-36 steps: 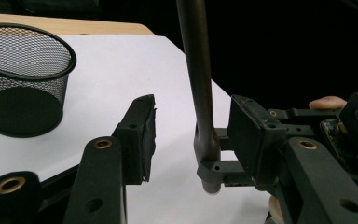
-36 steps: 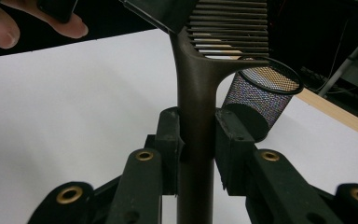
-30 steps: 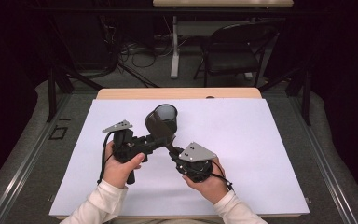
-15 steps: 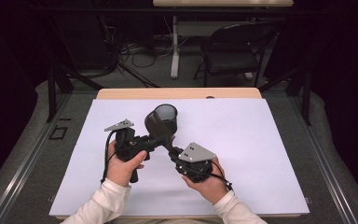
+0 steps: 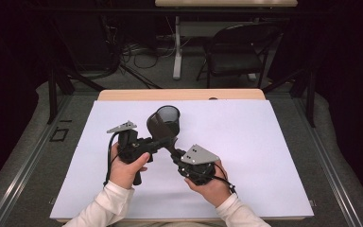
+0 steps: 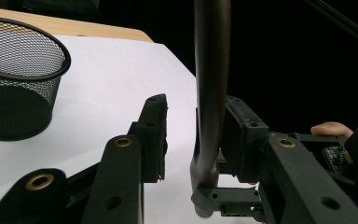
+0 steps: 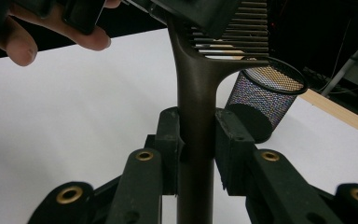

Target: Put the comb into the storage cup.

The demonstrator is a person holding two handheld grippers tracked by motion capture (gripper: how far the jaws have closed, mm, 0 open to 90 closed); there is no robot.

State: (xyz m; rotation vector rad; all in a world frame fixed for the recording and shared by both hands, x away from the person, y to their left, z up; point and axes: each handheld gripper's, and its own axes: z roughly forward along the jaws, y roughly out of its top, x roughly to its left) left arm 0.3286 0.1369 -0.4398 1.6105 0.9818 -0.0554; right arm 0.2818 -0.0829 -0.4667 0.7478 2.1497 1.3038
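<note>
Right claw (image 7: pixel 196 140): both pads clamped flat on the handle of the dark slotted spatula (image 7: pixel 200 88), partway along its length. Grip looks square, no visible twist.

Left claw (image 6: pixel 193 126): jaws apart, and they have just been closing. The spatula handle (image 6: pixel 211 84) stands between them. It touches the far pad, and a clear gap remains at the near pad, so there is no clamp yet.

High view: left claw (image 5: pixel 158 142) and right claw (image 5: pixel 172 149) meet nose to nose over the counter (image 5: pixel 264 156). The spatula (image 5: pixel 157 126) is held in the air, its blade tilted up toward the mesh cup (image 5: pixel 170 113). The cup stands upright just behind the blade, on the white sheet.

Judgement: the step is a second grip on the handle, probably a hand-over or a steadying hold before the spatula goes to the cup.

How to do it well:
- Keep the right claw clamped and motionless until the left one bites.
- Shift the left claw slightly sideways so the handle sits centred. Closing with one pad already in contact would push the handle and lever it against the right grip.
- Close slowly. The handle is smooth and rounded, so it may roll between the pads.
- Keep the two claws apart along the handle so their jaws don't collide.
- Watch the blade, since any tilt swings it toward the cup rim (image 7: pixel 265 63).
</note>
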